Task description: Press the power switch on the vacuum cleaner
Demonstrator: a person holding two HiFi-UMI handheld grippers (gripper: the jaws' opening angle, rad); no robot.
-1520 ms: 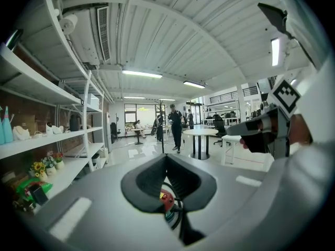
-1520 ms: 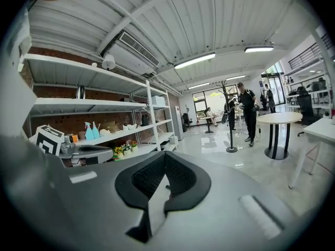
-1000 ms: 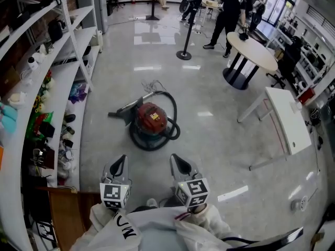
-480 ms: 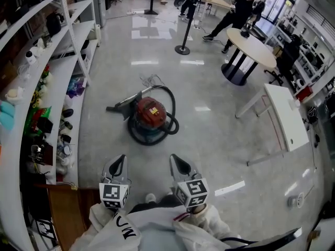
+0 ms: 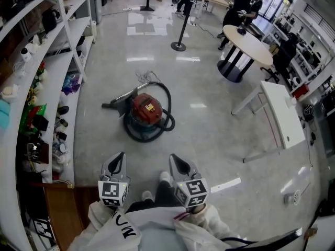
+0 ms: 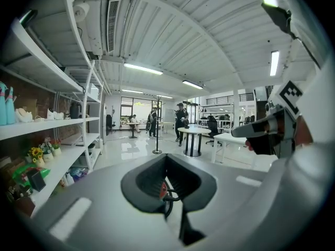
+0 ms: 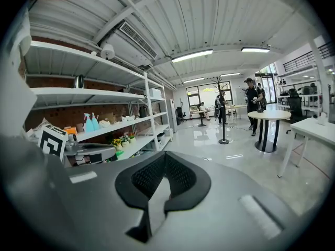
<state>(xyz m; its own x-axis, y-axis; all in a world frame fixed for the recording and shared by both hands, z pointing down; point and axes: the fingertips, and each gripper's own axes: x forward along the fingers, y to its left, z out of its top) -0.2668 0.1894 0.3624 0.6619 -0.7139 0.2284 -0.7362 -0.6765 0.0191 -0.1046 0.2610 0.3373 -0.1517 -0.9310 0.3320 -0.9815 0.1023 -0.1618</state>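
- Head view: the red vacuum cleaner [image 5: 146, 110] sits on the shiny floor [image 5: 209, 140], ahead of you and a bit left of centre. Its black hose [image 5: 168, 104] is looped round it.
- Shelves [image 5: 31, 88] run down the left side. A round table [image 5: 250, 45] stands far off on the right, and a white desk [image 5: 283, 115] is nearer on the right.
- Your left gripper [image 5: 115, 164] and right gripper [image 5: 179, 165] are side by side, close in to your body. Both point toward the vacuum cleaner but are well apart from it.
- Left gripper view: the jaws are pressed together with nothing held. A sliver of the vacuum cleaner's red body and its hose shows through the thin slit between them. The power switch is too small to pick out from here.
- The right gripper shows at the right edge of that view.
- Right gripper view: these jaws are closed too and empty, with only floor showing through the slit. The left gripper pokes in at the left, in front of the shelves.
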